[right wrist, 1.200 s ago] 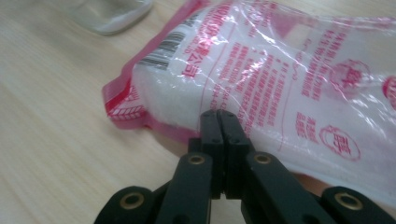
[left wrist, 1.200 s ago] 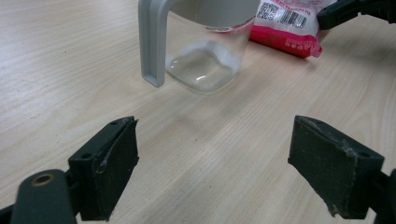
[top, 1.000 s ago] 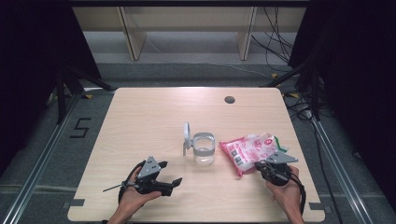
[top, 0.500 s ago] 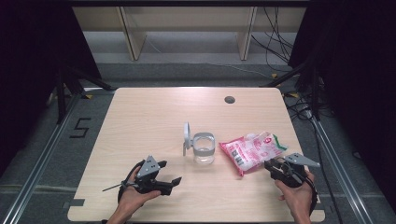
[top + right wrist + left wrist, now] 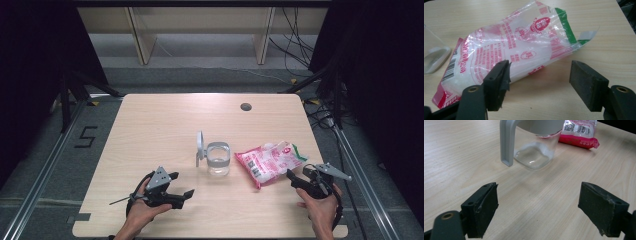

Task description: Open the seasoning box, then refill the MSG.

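Bag (image 5: pixel 270 161) now lies free on the bench (image 5: pixel 150 130) beside the cup (image 5: pixel 218 159) since right gripper (image 5: pixel 540 82) backed off w/ fingers just opened wide & empty, left gripper (image 5: pixel 537 212) gaping too; torn top could spill if regrabbed low.

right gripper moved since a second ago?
Yes. The right gripper backed off the bag toward the table's right edge; its jaws have just been opening, nothing between them.

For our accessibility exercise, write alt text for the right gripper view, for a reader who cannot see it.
A pink-and-white plastic bag of white powder lies on its side on a light wooden table, its green-edged end cut open. The right gripper faces it with jaws open, touching nothing. A clear container edges in at left.
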Demonstrator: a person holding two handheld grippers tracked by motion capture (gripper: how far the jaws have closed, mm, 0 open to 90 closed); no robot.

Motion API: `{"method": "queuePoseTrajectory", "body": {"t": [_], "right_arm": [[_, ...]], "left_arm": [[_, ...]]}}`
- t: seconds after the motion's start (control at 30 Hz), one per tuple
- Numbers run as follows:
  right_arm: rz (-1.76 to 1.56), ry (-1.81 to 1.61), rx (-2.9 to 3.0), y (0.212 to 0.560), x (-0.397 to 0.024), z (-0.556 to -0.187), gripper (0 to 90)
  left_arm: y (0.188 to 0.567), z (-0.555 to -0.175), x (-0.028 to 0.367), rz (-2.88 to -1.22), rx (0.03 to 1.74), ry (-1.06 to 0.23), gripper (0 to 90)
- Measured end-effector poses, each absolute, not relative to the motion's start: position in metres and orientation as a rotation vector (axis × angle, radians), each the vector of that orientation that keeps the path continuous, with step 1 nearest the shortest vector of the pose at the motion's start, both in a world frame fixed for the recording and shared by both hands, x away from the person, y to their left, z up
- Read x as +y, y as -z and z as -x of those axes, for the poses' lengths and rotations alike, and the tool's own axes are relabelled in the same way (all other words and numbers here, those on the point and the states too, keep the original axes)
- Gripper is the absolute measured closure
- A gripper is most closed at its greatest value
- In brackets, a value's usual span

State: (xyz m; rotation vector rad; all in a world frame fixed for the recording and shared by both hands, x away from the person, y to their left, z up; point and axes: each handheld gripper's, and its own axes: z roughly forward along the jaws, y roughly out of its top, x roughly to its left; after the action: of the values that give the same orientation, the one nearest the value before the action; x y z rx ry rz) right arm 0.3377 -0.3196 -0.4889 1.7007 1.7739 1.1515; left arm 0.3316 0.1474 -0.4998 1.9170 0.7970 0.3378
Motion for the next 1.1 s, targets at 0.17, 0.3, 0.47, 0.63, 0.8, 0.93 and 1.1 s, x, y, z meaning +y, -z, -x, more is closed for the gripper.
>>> {"method": "queuePoseTrajectory", "body": {"t": [0.17,0.3,0.47,0.63,0.8,0.93,1.1], "right_arm": [[-1.703,-1.155,1.750,0.492,-0.324,-0.342,29.4],[-1.664,-1.182,1.752,0.496,-0.327,-0.349,28.0],[-1.684,-1.175,1.768,0.494,-0.323,-0.352,28.1],[-1.739,-1.177,1.740,0.495,-0.319,-0.356,28.0],[-1.746,-1.198,1.745,0.497,-0.318,-0.365,27.8],[-1.719,-1.162,1.762,0.502,-0.320,-0.375,27.8],[-1.740,-1.133,1.764,0.503,-0.315,-0.381,28.3]], "left_arm": [[0.501,-0.331,0.146,-1.908,0.805,-0.322,15.3],[0.502,-0.330,0.146,-1.934,0.810,-0.328,15.4],[0.502,-0.329,0.145,-1.933,0.804,-0.321,15.4],[0.503,-0.329,0.144,-1.942,0.766,-0.331,15.4],[0.503,-0.327,0.144,-1.924,0.799,-0.322,15.6],[0.503,-0.329,0.144,-1.947,0.771,-0.331,15.8],[0.503,-0.327,0.141,-1.924,0.797,-0.307,15.8]]}}
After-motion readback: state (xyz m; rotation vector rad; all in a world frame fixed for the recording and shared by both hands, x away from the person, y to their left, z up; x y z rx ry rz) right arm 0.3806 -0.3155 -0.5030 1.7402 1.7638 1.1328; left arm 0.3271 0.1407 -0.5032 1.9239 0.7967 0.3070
